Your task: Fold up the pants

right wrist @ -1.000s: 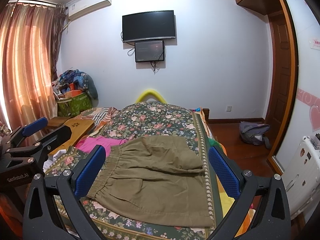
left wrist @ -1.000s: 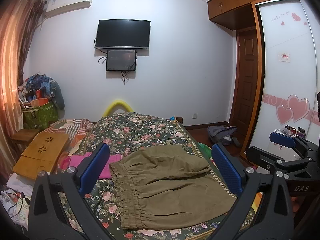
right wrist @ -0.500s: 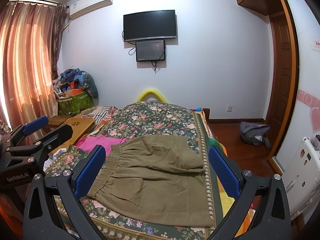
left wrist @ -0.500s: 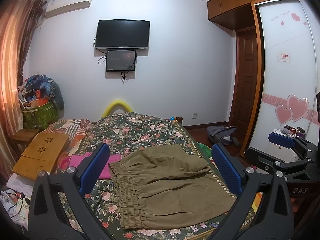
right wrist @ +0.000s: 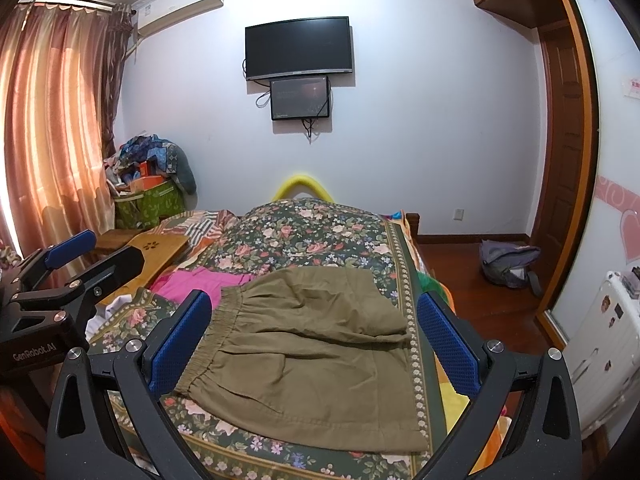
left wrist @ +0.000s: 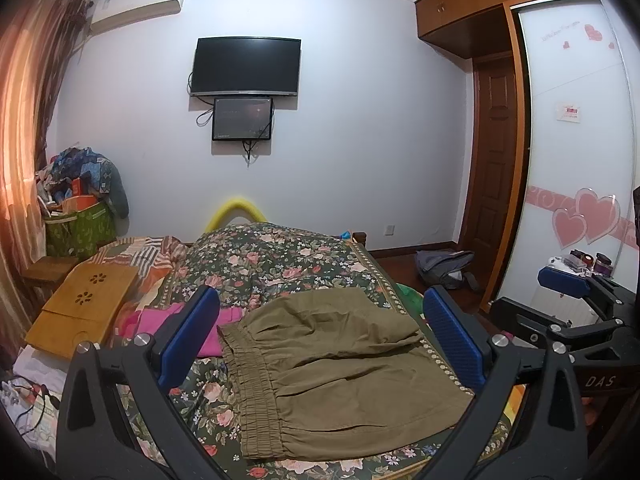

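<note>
Almost nothing has moved since the earlier frames. In the left wrist view the scene sits as it did a second ago, apart from a very slight drift of the other gripper at the right edge. The left gripper stays level above the near end of the bed, its jaws spread wide and gripping nothing, the blue pads framing the cloth from either side. Between them lie the olive pants, folded and flat on the floral bedspread, with the gathered elastic waistband toward the left and the leg ends toward the bed's right edge. A pink garment lies just beside the waistband, partly hidden behind the left pad. A wooden lap tray rests on the bed's left side. The right gripper shows at the right border, off the bed and apart from the pants.

In the right wrist view the frame has slipped a little to the right against a second ago, while the pants lie unchanged. The right gripper hovers level over the bed's near end, jaws spread wide and bare, its pads well clear of the cloth. The waistband runs behind the left pad, and the pants' right edge lies on the bedspread's patterned border. The left gripper enters from the left edge, held above the lap tray; its blue pad is in sight there.
</note>
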The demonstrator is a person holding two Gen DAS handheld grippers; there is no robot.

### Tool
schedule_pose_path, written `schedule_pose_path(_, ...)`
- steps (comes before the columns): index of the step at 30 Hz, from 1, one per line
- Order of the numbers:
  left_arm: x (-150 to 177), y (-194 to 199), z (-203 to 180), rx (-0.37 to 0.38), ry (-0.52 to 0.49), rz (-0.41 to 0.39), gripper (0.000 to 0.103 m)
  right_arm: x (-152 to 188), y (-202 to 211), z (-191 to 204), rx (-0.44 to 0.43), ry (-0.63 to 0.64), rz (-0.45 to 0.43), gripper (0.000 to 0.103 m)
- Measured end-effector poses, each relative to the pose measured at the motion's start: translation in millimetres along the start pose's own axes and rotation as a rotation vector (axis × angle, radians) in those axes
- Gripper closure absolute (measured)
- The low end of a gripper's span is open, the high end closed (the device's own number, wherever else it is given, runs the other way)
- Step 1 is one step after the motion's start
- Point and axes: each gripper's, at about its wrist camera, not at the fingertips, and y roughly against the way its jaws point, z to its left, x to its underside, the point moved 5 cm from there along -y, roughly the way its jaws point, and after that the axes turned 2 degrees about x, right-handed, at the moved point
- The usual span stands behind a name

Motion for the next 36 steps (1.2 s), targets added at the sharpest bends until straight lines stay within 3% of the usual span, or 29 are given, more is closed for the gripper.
schedule_pose_path(14, 12, -44, 24, -0.054, 0.018, 0.059, 0.0, 19, -41, -32, 0.051, -0.031, 0.097, 0.001)
schedule_pose_path(25, 26, -130, 81, -0.08, 0.05, 0.182, 0.0, 34, -107, -89, 0.096, -0.096, 0.239, 0.001)
schedule_pose_path(31, 33, -187, 118, -0.156, 0.031, 0.234, 0.0, 23, -145, -102, 0.116, -0.039, 0.247, 0.001)
schedule_pose_path(36, 47, -235, 150, -0.137, 0.074, 0.302, 0.0, 10, -186, -110, 0.113, -0.003, 0.24, 0.001)
